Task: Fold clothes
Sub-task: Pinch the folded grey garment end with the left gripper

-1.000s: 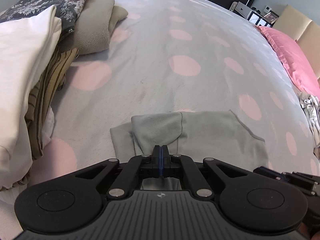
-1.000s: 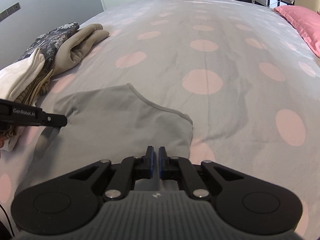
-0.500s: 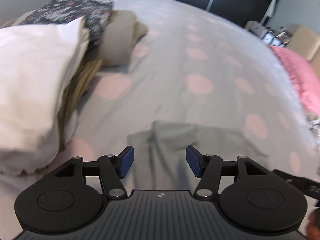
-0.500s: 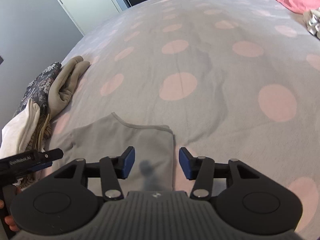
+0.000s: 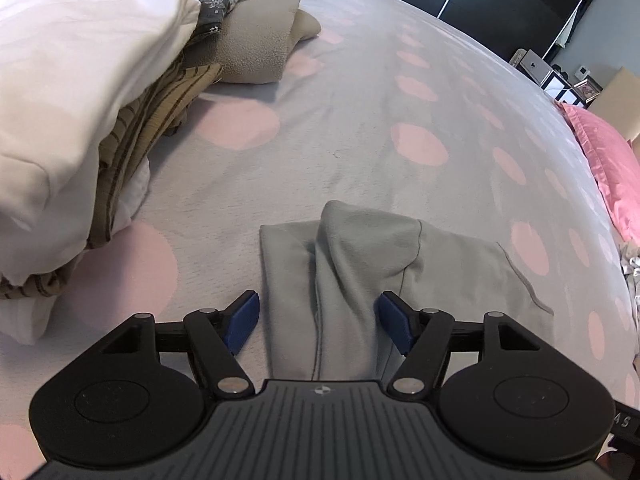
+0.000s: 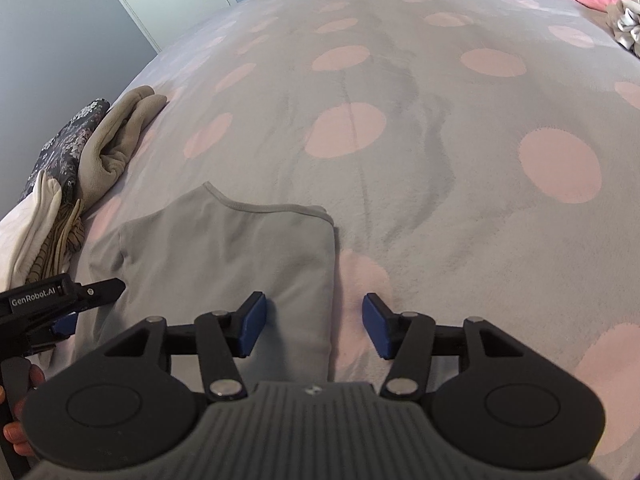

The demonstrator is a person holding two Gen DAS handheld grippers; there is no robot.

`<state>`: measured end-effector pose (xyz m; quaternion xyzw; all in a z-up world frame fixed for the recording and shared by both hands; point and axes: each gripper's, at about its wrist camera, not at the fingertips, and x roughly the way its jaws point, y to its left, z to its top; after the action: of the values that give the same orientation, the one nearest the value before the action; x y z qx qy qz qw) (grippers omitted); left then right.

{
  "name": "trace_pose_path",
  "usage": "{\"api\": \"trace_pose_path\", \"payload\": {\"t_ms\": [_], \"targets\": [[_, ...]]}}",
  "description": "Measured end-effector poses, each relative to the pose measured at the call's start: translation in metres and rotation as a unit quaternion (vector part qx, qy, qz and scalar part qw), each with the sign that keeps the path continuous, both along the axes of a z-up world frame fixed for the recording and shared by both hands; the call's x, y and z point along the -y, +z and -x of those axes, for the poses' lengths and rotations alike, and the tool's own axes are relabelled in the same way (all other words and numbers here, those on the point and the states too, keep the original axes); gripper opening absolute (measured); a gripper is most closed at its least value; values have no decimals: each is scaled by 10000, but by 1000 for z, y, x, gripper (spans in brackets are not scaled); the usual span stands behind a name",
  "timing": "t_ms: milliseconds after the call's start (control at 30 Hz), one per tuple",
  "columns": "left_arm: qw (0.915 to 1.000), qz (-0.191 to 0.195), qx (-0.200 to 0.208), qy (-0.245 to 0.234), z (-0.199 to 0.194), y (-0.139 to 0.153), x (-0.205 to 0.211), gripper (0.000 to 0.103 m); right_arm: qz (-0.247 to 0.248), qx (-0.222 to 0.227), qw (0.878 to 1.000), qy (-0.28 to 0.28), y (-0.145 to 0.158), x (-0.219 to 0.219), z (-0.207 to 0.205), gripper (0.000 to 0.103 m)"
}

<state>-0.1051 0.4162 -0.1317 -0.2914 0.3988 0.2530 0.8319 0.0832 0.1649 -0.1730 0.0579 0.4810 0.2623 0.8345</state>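
A folded grey top lies flat on the spotted bedspread, its sleeve turned over its left part. My left gripper hovers over the top's left end, jaws still opening, cloth below the gap but no pad pressing on it. My right gripper stands over the top's right edge, jaws opening too, with the left pad above the cloth and the right pad above the bedspread. In the right wrist view the left gripper and a hand show at the left edge.
A stack of folded clothes sits at the left: white, striped tan, floral dark and beige pieces. A pink pillow lies at the far right, with crumpled pale cloth near it. The grey bedspread with pink dots spreads ahead.
Both grippers were shut on the grey top a second ago and have opened, letting it go. The top now lies flat. Both views have rolled and drawn back slightly.
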Motion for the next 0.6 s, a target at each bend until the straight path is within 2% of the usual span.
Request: {"api": "trace_pose_path", "payload": {"t_ms": [133, 200, 267, 333, 367, 500, 600], "targets": [[10000, -58, 15, -80, -1, 0, 6, 53, 74, 67, 9999, 23, 1, -4, 3, 58], [9999, -16, 38, -128, -3, 1, 7, 43, 50, 64, 10000, 41, 1, -4, 4, 55], [9998, 34, 75, -179, -4, 1, 8, 35, 17, 55, 10000, 59, 1, -5, 4, 49], [9997, 28, 79, -234, -5, 2, 11, 30, -84, -2, 9999, 78, 1, -4, 4, 39], [9996, -22, 58, -275, -6, 2, 12, 28, -92, -5, 9999, 82, 2, -5, 5, 37], [9990, -204, -2, -398, -8, 6, 19, 19, -134, -15, 9999, -54, 4, -4, 5, 20], [9989, -207, 81, -402, -5, 10, 19, 15, -203, 36, 9997, -110, 9, -4, 8, 15]]}}
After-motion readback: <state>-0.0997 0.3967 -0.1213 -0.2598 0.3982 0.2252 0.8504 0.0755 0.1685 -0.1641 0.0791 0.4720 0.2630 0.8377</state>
